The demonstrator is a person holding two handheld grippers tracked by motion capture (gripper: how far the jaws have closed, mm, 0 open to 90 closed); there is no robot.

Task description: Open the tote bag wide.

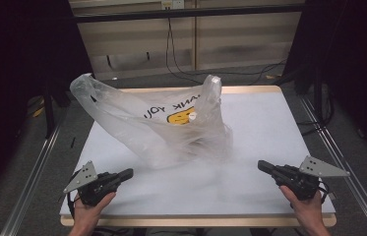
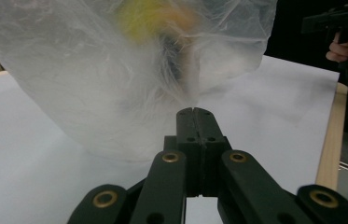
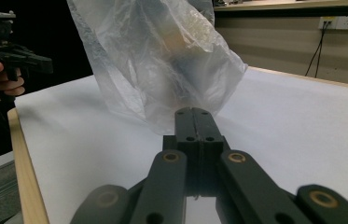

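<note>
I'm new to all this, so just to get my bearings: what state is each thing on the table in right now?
Bag: clear plastic, standing crumpled on the table, handles up, held by neither gripper.
Left gripper: jaws shut, empty, pointing at the bag, apart from it.
Right gripper: jaws shut, empty, pointing at the bag, apart from it.
Table: covered with a white sheet.
</note>
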